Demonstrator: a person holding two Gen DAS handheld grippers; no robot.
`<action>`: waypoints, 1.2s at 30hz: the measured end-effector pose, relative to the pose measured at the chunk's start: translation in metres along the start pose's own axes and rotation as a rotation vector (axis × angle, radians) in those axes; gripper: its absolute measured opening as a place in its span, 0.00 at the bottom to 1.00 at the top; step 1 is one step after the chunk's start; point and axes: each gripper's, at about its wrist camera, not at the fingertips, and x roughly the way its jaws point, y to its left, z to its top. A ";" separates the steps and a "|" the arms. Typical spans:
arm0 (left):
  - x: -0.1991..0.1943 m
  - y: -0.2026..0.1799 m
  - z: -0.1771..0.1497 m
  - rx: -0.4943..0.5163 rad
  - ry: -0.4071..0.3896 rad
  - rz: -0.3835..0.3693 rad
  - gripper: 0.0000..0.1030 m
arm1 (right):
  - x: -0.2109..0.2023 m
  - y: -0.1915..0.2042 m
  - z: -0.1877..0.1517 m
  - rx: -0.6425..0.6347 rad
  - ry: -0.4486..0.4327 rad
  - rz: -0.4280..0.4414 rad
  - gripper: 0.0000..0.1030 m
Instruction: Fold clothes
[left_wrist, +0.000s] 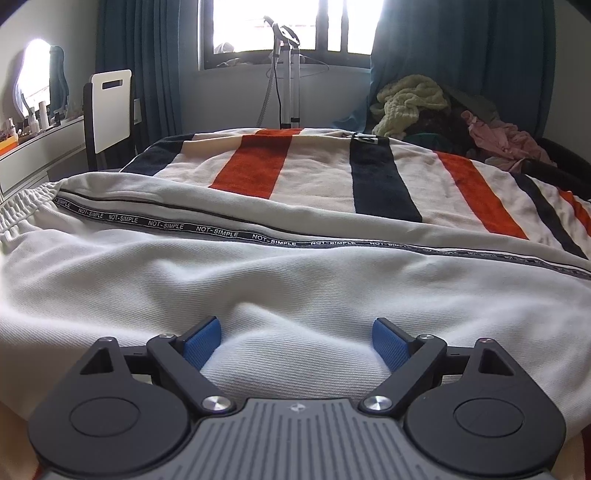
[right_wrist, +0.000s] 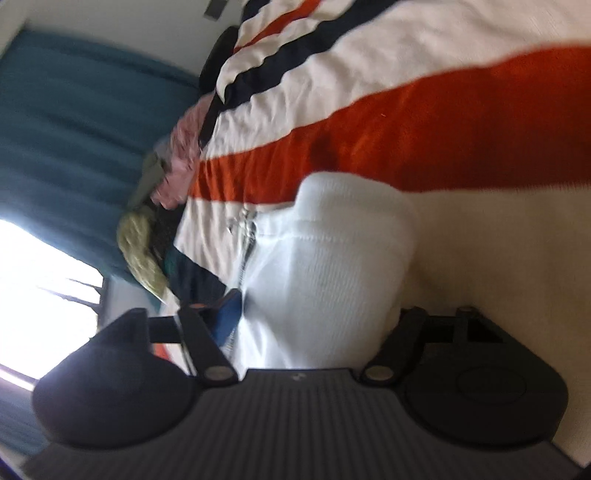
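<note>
White trousers (left_wrist: 258, 280) with a black "NOT-SIMPLE" side tape lie spread across the striped bed. The elastic waistband (left_wrist: 26, 206) is at the far left. My left gripper (left_wrist: 296, 341) is open and pressed down on the cloth, and a hump of white fabric bulges between its blue pads (left_wrist: 203, 341). The right wrist view is rolled sideways and blurred. There my right gripper (right_wrist: 317, 317) stands wide open around a thick white fold of the trousers (right_wrist: 332, 251). One blue pad (right_wrist: 227, 317) shows. The other finger is hidden behind the cloth.
A cream blanket (left_wrist: 317, 173) with orange and navy stripes covers the bed. At its far right corner is a heap of clothes (left_wrist: 443, 114). A garment steamer stand (left_wrist: 288, 74) is by the window, with a white chair (left_wrist: 109, 110) and a dresser (left_wrist: 37, 144) on the left.
</note>
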 end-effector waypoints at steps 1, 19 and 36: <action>0.000 0.000 0.000 0.000 0.000 0.000 0.87 | 0.001 0.001 0.000 -0.006 -0.008 -0.013 0.47; -0.011 0.009 0.005 -0.062 -0.018 -0.002 0.88 | -0.080 0.160 -0.103 -0.810 -0.316 0.299 0.28; -0.034 0.051 0.011 -0.370 -0.060 0.056 0.88 | -0.062 0.150 -0.339 -1.514 0.072 0.507 0.28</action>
